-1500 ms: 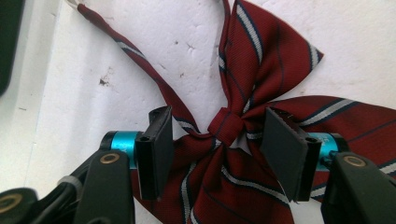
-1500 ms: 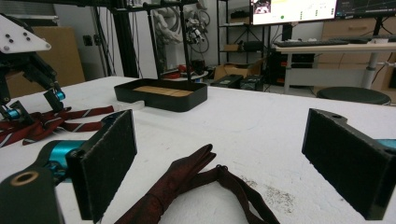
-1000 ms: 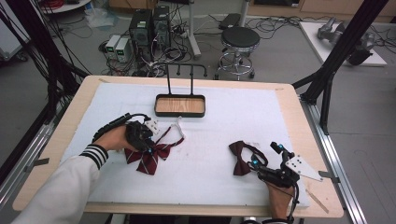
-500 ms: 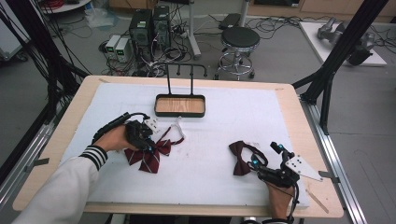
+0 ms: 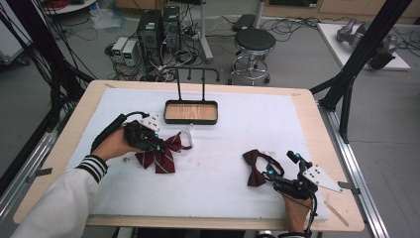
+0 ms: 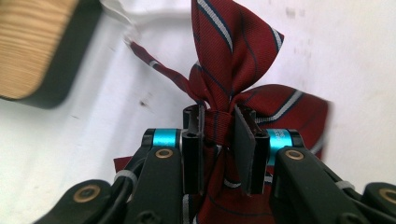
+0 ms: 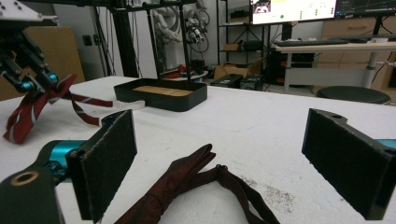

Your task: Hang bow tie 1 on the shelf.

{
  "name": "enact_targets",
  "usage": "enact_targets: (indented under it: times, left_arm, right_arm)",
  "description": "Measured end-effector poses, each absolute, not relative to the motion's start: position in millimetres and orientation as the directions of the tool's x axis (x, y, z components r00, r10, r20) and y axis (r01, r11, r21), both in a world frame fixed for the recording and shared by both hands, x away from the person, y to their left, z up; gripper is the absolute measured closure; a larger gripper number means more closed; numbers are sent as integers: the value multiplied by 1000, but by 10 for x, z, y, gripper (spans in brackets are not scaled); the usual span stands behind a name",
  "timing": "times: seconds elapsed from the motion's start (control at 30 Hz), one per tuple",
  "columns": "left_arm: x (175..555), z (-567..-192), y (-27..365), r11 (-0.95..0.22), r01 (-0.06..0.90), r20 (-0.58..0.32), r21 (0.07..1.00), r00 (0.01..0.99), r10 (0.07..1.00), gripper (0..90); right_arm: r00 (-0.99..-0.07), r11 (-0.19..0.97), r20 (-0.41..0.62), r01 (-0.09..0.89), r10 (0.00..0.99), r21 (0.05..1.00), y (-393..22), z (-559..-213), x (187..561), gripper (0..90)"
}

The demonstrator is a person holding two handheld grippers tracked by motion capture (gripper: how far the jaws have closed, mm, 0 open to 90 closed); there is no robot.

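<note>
Now left gripper (image 6: 219,140) clenched on striped bow tie's (image 6: 233,70) knot w/ tails hanging, prob to lift it; right gripper (image 7: 219,163) released over dark bow tie (image 7: 187,186).

Striped tie (image 6: 233,56): woven cloth with a faint satin sheen, red with pale stripes. Dark tie (image 7: 187,184): duller maroon cloth, softly creased. Tray (image 5: 190,112): matt black rim, light wood-grain floor. Desk (image 5: 237,148): white matt cover, slightly rough and flecked with dark specks, on a pale wooden board. Left gripper (image 6: 225,135): black matt plastic, glossy blue anodised metal sleeves, brass-coloured rivets. Right gripper (image 7: 219,168): fingers (image 7: 109,158) faced with coarse, grainy black pads.
</note>
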State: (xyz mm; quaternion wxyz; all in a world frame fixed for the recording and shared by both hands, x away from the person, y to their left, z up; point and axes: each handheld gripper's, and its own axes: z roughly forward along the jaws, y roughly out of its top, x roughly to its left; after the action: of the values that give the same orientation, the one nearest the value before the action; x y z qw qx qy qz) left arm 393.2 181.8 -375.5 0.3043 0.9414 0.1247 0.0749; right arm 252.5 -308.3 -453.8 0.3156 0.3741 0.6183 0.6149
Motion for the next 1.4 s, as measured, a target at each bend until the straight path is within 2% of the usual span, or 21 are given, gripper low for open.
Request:
enact_targets:
  times: [0.2,0.23,0.5,0.6,0.9,0.93,1.4]
  left_arm:
    - [3937,-3639,1934,-721,197,75,664,942,327,741]
    - [3934,-3606,1968,-686,201,76,699,933,351,742]
    - [3937,-3486,2098,-604,183,93,776,914,395,741]
    - [3947,-3435,2151,-553,186,74,812,907,415,741]
    - [3952,-3306,2215,-491,162,93,856,886,454,741]
    - [3963,-3279,2226,-448,170,67,878,882,467,741]
    - [4045,-3169,2300,-332,161,50,929,836,546,741]
  right_arm:
    - [-521,-37,72,77,851,996,-3081,-4538,2523,92]
    - [-521,-36,71,76,851,996,-3082,-4538,2524,92]
    - [-520,-33,67,74,851,997,-3082,-4539,2525,93]
    - [-518,-32,67,77,853,997,-3080,-4538,2521,93]
    - [-518,-31,66,76,853,997,-3080,-4538,2522,92]
    - [-518,-32,67,77,853,997,-3080,-4538,2522,93]
    - [-520,-28,62,74,852,997,-3081,-4537,2527,92]
